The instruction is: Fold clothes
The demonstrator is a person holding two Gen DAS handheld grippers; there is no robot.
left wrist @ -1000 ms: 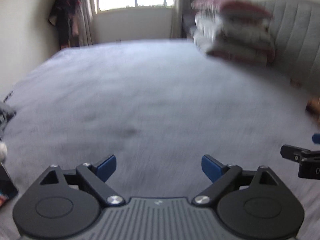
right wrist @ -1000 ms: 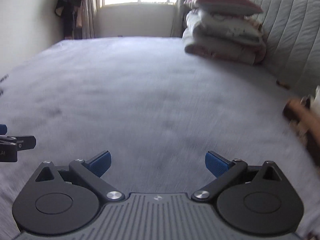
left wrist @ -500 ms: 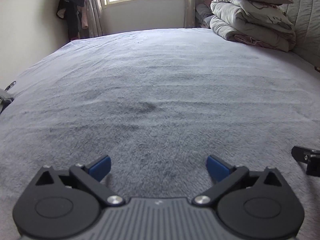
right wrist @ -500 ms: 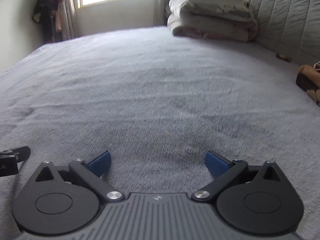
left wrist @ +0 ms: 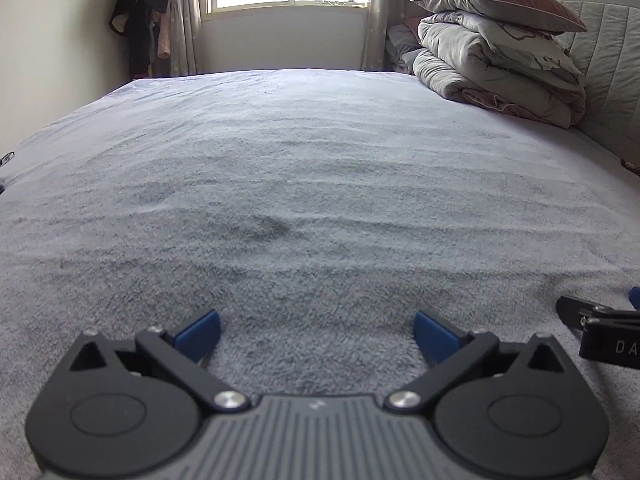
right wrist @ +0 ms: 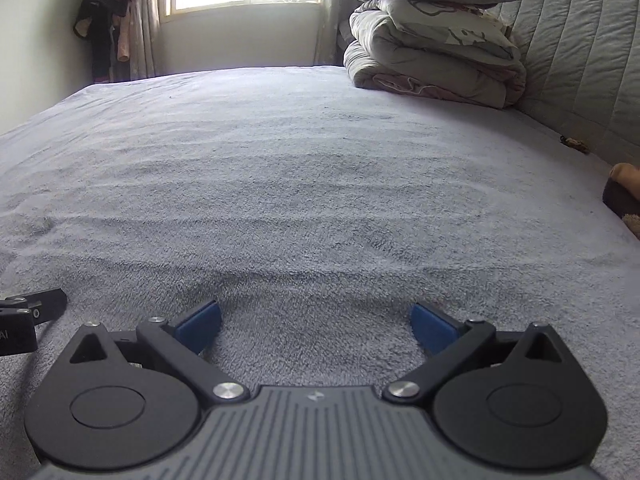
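Grey fleece bedding (left wrist: 320, 168) fills both wrist views, the left gripper (left wrist: 317, 330) and right gripper (right wrist: 316, 328) low over it at bottom centre, blue pads spread wide with nothing between them, each tool's tip edging into the other's frame. Beyond, folded quilts under a maroon pillow (left wrist: 496, 0) sit upper right by the headboard (right wrist: 580, 52); hanging clothes (left wrist: 140, 16) upper left; no garment for folding shows on the bed. Compared with a second ago, both tools sit lower and blur has cleared.
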